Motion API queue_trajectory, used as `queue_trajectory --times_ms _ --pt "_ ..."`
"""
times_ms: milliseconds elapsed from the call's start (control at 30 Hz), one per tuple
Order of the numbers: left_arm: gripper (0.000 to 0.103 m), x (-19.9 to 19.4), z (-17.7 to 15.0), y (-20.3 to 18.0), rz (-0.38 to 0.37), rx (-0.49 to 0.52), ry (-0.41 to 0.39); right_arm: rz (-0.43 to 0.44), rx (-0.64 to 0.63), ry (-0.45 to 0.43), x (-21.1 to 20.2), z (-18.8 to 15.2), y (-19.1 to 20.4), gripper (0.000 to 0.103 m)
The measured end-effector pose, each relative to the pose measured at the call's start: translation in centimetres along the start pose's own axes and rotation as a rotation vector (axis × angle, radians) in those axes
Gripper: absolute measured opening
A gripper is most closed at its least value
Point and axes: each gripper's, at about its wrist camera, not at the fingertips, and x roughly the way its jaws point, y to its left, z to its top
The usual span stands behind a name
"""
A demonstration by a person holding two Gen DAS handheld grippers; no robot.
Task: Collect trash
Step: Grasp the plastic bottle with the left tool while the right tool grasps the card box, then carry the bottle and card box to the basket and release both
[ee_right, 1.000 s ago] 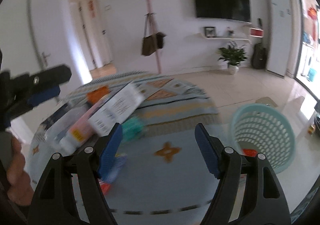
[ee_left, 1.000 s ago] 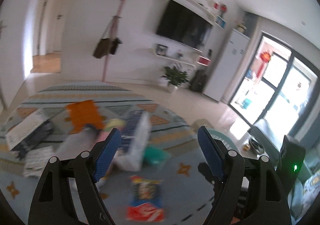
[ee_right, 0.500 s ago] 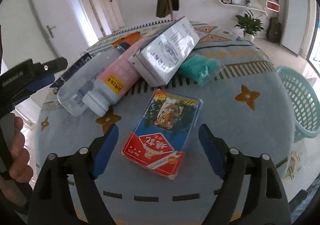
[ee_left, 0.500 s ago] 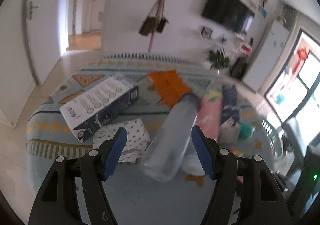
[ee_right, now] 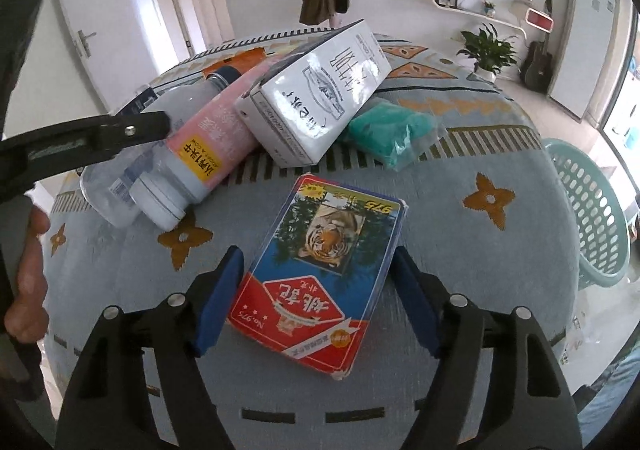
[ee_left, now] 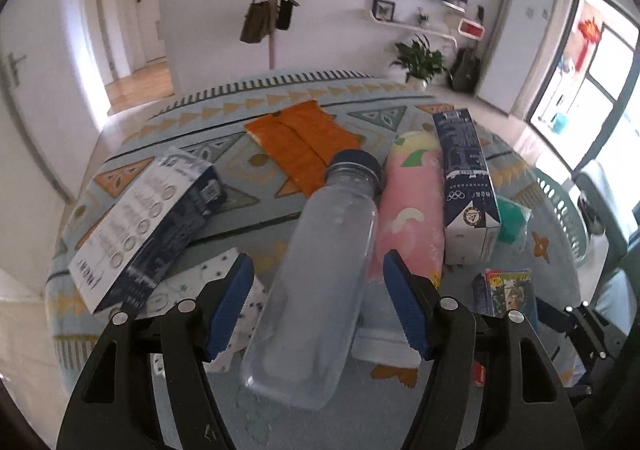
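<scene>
In the left wrist view, the left tool (ee_left: 316, 306) is spread wide around a clear bottle (ee_left: 316, 286) that lies on the rug (ee_left: 256, 186). The blue pads are on each side of the bottle but do not press it, so nothing is held. The bottle's long side runs from near to far, leaning a bit to the right. Its dark cap points far, toward an orange packet (ee_left: 304, 138). A pink bottle (ee_left: 412, 206) lies just beside it on the right, then a blue and white carton (ee_left: 464, 178).

This looks like the reaching step. Next, I think the pads must squeeze the bottle's middle without bumping the pink one.

In the right wrist view, the right tool (ee_right: 318, 298) is closing in on a card box (ee_right: 320, 270) with a tiger on it, flat on the rug. The box sits between the pads, not yet squeezed. Its long side runs near to far, tipped to the right. The green basket (ee_right: 588, 206) waits at the right, well apart.
</scene>
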Motion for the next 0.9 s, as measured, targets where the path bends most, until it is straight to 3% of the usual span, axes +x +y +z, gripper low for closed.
queue_trajectory --times_ms 300,433,667,900 --pt "0.05 2.1 -0.8 -0.5 -0.002 -0.014 0.101 0.034 -0.059 -0.016 -0.5 -0.2 -0.7 0.065" --pt "0.045 1.1 -1.6 -0.3 -0.048 -0.069 0.044 0.055 -0.075 -0.051 -1.2 -0.3 -1.2 0.061" --pt "0.045 -2.6 -2.5 -1.0 -0.095 -0.114 -0.079 0.086 -0.08 -0.094 -2.9 -0.1 -2.0 0.061" --pt "0.045 -6.9 -1.0 -3.4 -0.168 -0.068 -0.171 0.082 -0.075 -0.199 -6.9 0.8 -2.5 0.061"
